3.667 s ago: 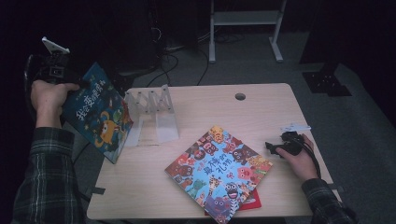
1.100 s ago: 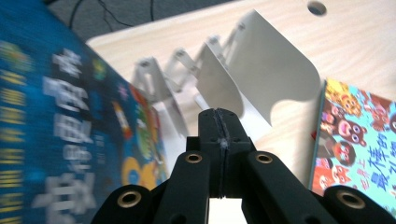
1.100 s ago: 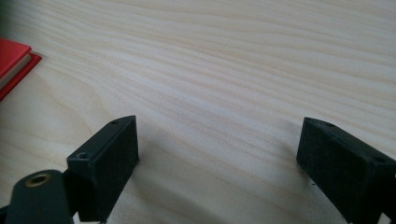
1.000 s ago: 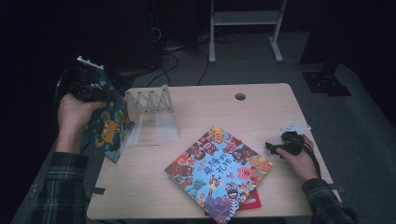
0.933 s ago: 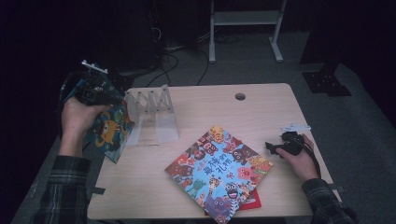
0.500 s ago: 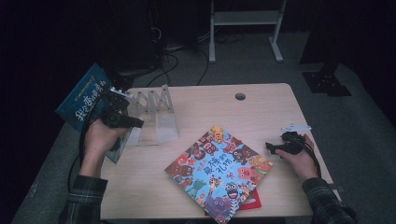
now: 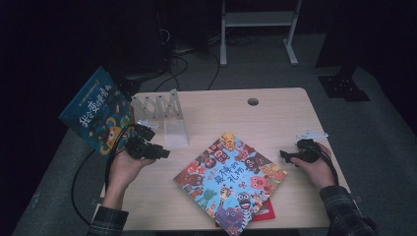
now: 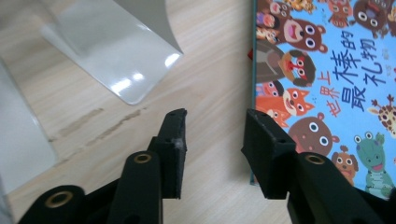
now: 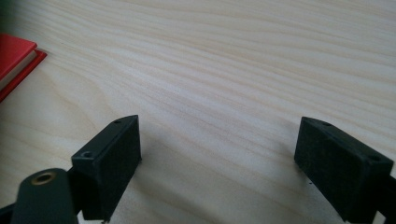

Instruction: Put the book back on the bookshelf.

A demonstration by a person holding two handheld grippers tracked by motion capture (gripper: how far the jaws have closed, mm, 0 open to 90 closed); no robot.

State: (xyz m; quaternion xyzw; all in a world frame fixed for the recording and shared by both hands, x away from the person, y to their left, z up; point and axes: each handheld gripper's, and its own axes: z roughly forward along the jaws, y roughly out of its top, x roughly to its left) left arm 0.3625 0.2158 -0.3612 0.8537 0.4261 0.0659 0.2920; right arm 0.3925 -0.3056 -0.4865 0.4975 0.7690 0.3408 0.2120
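A blue picture book (image 7: 96, 115) stands tilted at the left end of the clear book rack (image 7: 160, 110). My left gripper (image 7: 164, 153) is low over the table just right of it, its jaws having just been opening, with nothing between them. In the left gripper view the gripper (image 8: 212, 140) hovers over bare wood beside the left edge of the colourful animal book (image 8: 327, 84). That animal book (image 7: 231, 177) lies flat in the middle on a red book (image 7: 263, 214). My right gripper (image 7: 286, 157) rests open near the right edge, and its view shows the gripper (image 9: 217, 154) over bare wood.
The wooden table (image 7: 275, 123) has a cable hole (image 7: 253, 102) at the back. The rack's clear base plate (image 8: 112, 56) lies ahead of the left jaws. A corner of the red book (image 9: 14, 60) lies to the left of the right jaws. A metal stand (image 7: 258, 19) is on the floor beyond.
My left hand let go of the blue book, which stays leaning at the rack, and came down and right to the table. The right hand has not moved.
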